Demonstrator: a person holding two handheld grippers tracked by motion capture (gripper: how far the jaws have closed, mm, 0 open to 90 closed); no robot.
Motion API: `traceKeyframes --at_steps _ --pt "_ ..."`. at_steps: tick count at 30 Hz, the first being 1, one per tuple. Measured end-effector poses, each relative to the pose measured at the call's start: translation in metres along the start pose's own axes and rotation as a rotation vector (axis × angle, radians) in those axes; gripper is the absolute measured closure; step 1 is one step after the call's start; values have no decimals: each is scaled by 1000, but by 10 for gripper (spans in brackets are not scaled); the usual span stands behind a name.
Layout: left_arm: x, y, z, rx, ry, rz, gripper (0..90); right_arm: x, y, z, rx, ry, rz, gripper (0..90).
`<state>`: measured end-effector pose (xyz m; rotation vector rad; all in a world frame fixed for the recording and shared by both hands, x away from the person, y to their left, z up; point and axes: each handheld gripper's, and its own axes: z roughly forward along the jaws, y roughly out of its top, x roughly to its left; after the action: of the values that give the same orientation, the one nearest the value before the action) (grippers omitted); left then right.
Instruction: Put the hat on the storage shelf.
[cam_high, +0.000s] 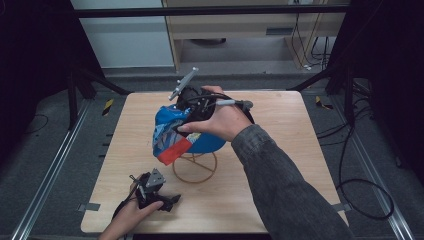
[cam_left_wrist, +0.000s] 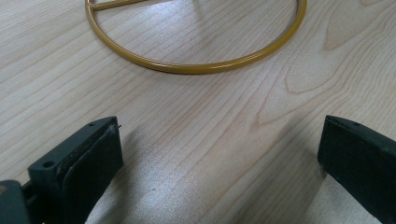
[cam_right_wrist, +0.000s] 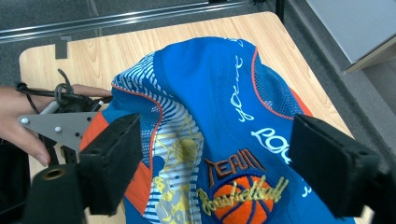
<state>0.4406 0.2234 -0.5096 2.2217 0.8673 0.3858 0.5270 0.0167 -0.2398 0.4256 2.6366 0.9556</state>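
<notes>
We see a pale wooden tabletop (cam_high: 280, 165) from above, with a gold wire stand (cam_high: 195, 167) near its middle as our landmark. To the left of the stand and nearer the person, the left gripper (cam_high: 167, 201) rests low on the tabletop in the left hand (cam_high: 125, 217), its fingers (cam_left_wrist: 88, 163) spread wide and holding nothing; its own view looks across bare wood at the stand's round base ring. Directly over the stand sits a blue cap (cam_high: 187, 135) with an orange brim. Above the cap, the right gripper (cam_right_wrist: 215, 158) hovers in the right hand (cam_high: 225, 122), fingers wide apart and straddling the crown without gripping.

We judge the step to be handling the cap on the stand; closing on the crown fabric, not the wire, should keep the stand from tipping.

Embroidery on the cap reads "TEAM Basketball" around an orange ball; the white script beside it is unclear.
</notes>
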Motion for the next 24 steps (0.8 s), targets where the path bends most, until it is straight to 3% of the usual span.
traceKeyframes --at_steps 13,24 --pt "0 0 0 0 -1 1 0 -2 -14 -17 -33 -23 8 72" --pt "0 0 0 0 -1 0 0 -10 -47 -39 -53 -62 53 69"
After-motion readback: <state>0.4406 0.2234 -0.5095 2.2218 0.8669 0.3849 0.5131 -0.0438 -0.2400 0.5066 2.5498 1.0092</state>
